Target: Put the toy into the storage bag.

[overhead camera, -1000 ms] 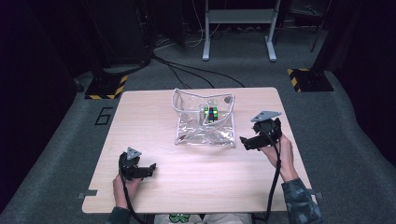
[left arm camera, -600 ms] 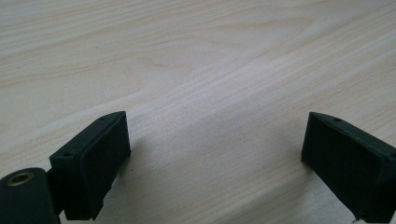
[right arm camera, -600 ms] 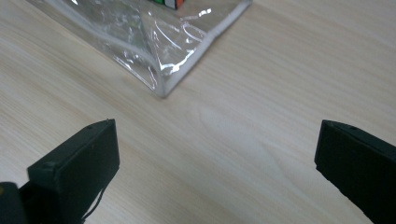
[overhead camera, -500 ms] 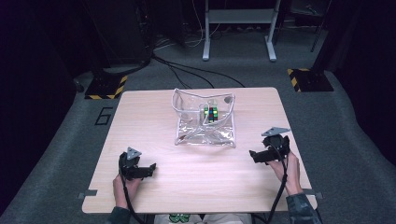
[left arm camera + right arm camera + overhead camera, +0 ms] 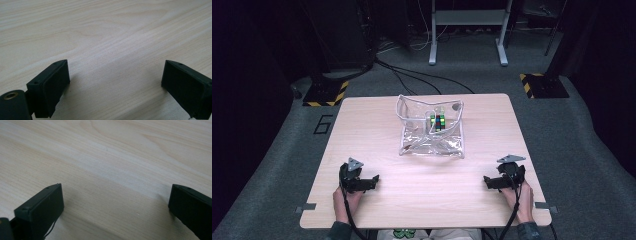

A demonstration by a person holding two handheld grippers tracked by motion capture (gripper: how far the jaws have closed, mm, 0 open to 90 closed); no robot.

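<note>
Mid-table, clear pouch (image 5: 432,131) holds what looks like a multicoloured cube (image 5: 438,121).

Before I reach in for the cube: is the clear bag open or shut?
Open. The clear bag has its rim spread wide in the high view, and the cube sits inside it.

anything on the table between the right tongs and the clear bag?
Nothing: the high view shows bare wood between the right tongs and the clear bag.
</note>
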